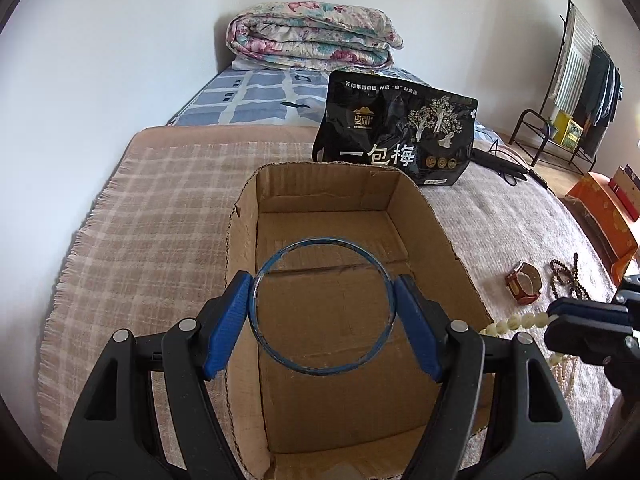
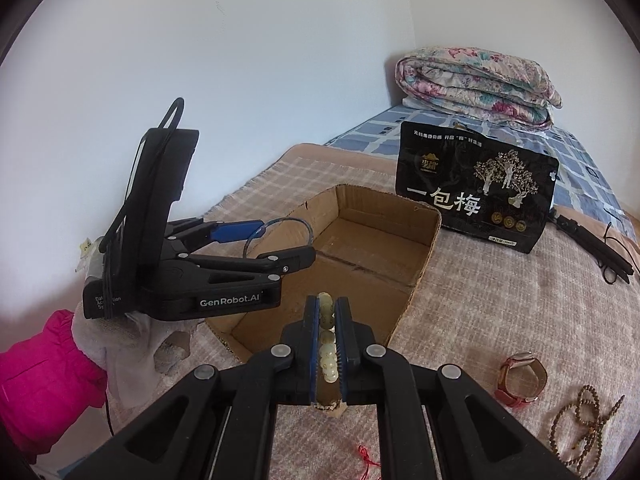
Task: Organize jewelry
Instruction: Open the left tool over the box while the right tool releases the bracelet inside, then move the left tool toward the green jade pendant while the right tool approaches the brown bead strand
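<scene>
jaws: left gripper (image 1: 323, 312) clamps blue bangle (image 1: 322, 306) over cardboard box (image 1: 440, 224), right gripper (image 2: 328, 316) pinches cream bead strand (image 2: 327, 354) beside it | box looks empty | watch (image 2: 522, 378), brown beads (image 2: 580, 420) left

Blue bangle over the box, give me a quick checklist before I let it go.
1. Blue bangle gripped between left tongs: ok.
2. Bangle above cardboard box opening: ok.
3. Box floor bare beneath it: ok.
4. Right tongs shut on cream bead strand, clear of the bangle: ok.
5. Watch and brown beads outside the box: not ok.
6. Drop height: cannot tell.
</scene>
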